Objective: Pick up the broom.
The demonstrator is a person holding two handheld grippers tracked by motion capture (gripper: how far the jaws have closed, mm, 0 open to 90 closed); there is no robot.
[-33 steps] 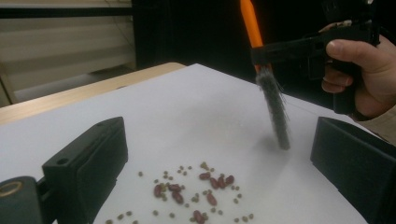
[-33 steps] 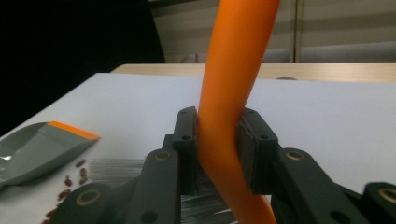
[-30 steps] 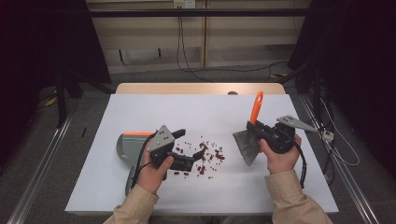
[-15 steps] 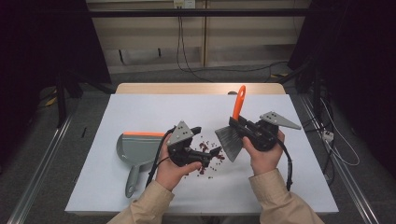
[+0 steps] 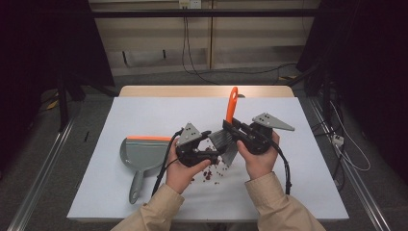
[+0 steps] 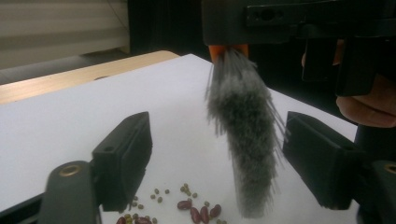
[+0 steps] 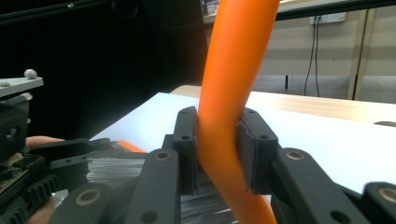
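Since a second ago the right gripper (image 5: pixel 230 133), clamping the brush (image 5: pixel 227 139) by its orange handle, is sitting beside the left gripper (image 5: pixel 211 144). The left gripper's jaws, just closing, are flanking the bristles without touching, above the beans (image 5: pixel 211 171). The white desk (image 5: pixel 144 110) is standing in a dark room.

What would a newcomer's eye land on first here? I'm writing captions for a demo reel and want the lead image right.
Probably the bright orange brush handle, standing upright at the table's middle and clamped in the right gripper, with its grey bristles hanging between the left gripper fingers, which have just been closing. Next come the scattered red and green beans on the white sheet beneath, and the grey dustpan lying to the left.
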